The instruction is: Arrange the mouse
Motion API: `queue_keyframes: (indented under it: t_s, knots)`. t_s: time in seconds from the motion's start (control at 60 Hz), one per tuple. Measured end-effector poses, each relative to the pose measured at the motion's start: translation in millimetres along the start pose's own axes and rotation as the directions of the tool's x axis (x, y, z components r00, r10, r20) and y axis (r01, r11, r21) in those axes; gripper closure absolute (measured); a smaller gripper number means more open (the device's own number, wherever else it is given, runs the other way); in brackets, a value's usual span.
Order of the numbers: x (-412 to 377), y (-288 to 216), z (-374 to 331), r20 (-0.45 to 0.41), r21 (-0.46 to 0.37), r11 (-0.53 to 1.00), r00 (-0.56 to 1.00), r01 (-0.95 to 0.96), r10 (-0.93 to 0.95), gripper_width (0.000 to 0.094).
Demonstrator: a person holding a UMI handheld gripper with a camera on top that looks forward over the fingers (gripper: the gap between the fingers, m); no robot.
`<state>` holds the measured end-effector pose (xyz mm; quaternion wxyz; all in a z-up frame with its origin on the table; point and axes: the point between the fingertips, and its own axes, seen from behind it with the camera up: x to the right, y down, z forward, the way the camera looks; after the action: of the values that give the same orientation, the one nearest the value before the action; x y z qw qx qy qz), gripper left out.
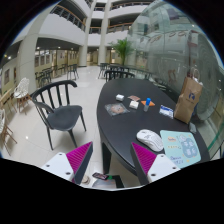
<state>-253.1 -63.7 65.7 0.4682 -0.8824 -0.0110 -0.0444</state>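
Observation:
A white mouse (150, 139) lies on the dark round table (125, 117) near its front edge, next to a light blue-green mouse pad (181, 147) on its right. My gripper (113, 160) is held above the floor in front of the table, with the mouse just ahead of the right finger (146, 159). The fingers stand wide apart with nothing between them but floor and the table's leg. The left finger (79, 159) is over the pale floor.
A brown paper bag (188, 99) stands at the table's far right. Small items and papers (134, 101) lie on the middle of the table. A dark chair (58, 108) stands to the left. More tables and chairs are in the hall beyond.

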Motion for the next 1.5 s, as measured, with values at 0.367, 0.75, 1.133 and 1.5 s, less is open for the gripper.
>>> queue_keyframes:
  t_s: [0.367, 0.75, 1.133, 1.5]
  knots:
    - [102.4, 44.7, 20.6, -0.115, -0.045, 0.993, 0.988, -0.109, 0.103, 0.0154]
    - [191.7, 36.1, 82.3, -0.159, -0.064, 0.992, 0.982, -0.108, 0.097, 0.0154]
    - [192.1, 5.3, 151.0, -0.068, -0.087, 0.991, 0.993, -0.106, 0.1, 0.0165]
    - [188.5, -21.8, 200.4, -0.038, -0.08, 0.984, 0.987, -0.16, 0.158, 0.0325]
